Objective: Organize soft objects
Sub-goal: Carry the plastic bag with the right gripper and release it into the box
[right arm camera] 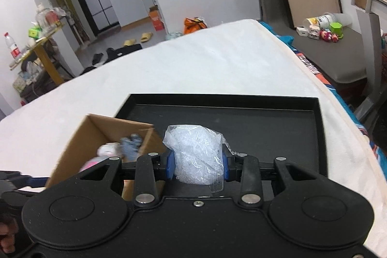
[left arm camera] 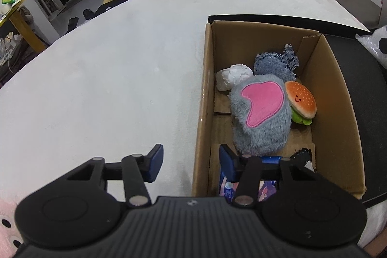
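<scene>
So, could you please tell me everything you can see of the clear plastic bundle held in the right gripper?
The clear plastic bundle looks like crumpled, bubbly transparent film wadded into a rounded lump, whitish where the layers overlap, with a loose flat tab hanging at its lower edge. The right gripper is shut on it, a blue pad pressing each side. It is held over the black tray, beside the cardboard box, and seems to touch nothing except the pads.
</scene>
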Demonstrator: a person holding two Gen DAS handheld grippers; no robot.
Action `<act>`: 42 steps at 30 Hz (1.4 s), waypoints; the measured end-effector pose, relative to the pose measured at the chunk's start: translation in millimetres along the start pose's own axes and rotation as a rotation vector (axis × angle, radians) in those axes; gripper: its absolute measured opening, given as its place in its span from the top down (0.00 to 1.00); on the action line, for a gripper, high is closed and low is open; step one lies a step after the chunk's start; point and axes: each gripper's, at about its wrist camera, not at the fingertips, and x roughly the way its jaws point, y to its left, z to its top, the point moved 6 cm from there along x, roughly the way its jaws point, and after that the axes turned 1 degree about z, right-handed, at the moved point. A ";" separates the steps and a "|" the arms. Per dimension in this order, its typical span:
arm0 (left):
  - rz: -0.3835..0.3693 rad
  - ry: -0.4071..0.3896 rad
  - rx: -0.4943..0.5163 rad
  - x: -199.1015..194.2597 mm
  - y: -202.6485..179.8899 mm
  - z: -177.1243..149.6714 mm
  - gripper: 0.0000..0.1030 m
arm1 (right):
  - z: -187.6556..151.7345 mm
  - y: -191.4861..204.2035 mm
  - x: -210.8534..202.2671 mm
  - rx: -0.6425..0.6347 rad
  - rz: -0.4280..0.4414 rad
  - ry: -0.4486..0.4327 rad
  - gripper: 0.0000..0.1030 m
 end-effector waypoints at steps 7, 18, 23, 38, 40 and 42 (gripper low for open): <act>-0.027 0.011 0.023 -0.9 0.9 -7.3 0.76 | 2.0 26.5 -9.8 -0.025 0.062 -0.030 0.66; -0.069 0.002 0.034 -2.4 -2.8 -10.6 0.91 | -0.7 64.2 -12.3 -0.058 0.117 -0.045 0.66; -0.083 -0.001 0.027 -3.6 -1.2 -10.7 0.91 | -7.2 80.5 -9.8 -0.086 0.133 -0.031 0.66; -0.114 -0.001 0.010 -3.7 4.5 -9.2 0.92 | -24.1 100.1 6.6 -0.121 0.113 0.036 0.51; -0.117 0.000 0.009 -3.4 5.0 -9.3 0.92 | -24.3 95.8 3.4 -0.091 0.129 0.032 0.51; -0.119 0.000 0.009 -3.5 5.1 -9.1 0.92 | -23.9 95.6 3.2 -0.080 0.133 0.032 0.51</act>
